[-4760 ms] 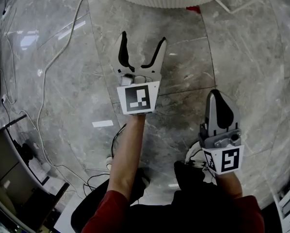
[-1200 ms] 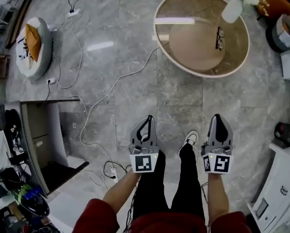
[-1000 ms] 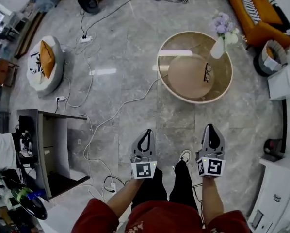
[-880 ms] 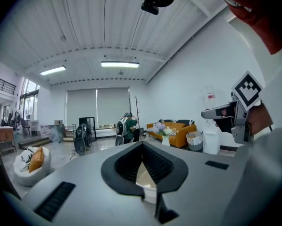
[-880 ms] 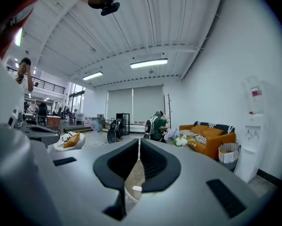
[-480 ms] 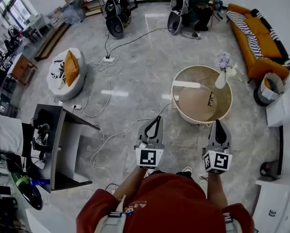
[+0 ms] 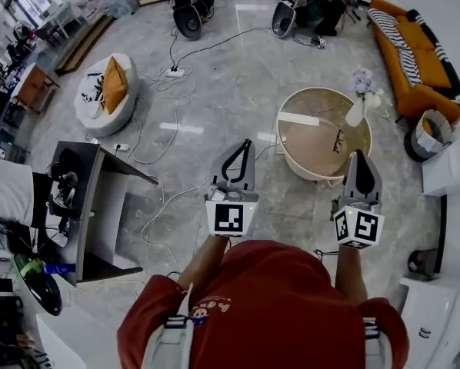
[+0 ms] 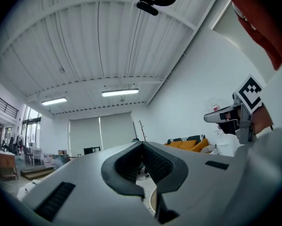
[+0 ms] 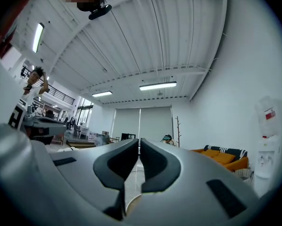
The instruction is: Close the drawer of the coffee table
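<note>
Left gripper (image 7: 245, 144) and right gripper (image 7: 359, 155) held level, jaws pressed together, empty. Coffee table (image 7: 291, 156) stands well ahead; I see no drawer protruding. I judge closing done; next, confirm only.

The right gripper (image 7: 359, 157) covers the coffee table's (image 7: 281, 141) near rim; its drawer cannot be made out. A dark item (image 7: 338, 141) on top is too small to identify. The sofa (image 7: 411, 56) runs off-frame.
</note>
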The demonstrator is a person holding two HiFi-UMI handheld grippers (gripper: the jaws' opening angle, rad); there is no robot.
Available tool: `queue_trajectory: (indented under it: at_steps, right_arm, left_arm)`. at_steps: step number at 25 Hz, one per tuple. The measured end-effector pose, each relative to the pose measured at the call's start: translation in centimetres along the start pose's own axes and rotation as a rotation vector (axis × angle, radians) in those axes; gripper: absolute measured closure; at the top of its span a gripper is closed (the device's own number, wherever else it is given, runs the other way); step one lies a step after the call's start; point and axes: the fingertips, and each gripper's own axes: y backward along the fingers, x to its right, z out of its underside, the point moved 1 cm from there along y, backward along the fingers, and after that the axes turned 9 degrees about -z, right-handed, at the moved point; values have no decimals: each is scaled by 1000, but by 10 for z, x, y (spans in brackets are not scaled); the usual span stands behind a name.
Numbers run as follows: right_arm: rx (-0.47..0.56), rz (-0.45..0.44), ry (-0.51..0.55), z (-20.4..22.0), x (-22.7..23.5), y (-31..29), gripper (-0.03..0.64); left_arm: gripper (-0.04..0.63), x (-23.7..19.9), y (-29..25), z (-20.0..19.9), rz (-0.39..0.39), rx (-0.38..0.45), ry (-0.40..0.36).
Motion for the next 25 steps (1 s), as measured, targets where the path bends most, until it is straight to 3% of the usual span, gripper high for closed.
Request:
queue_trajectory:
  at_steps: [25]
  right_arm:
    - [-17, -31, -2, 8, -15, 14, 591]
  left_arm:
    - [580, 8, 18, 10, -9, -28, 0]
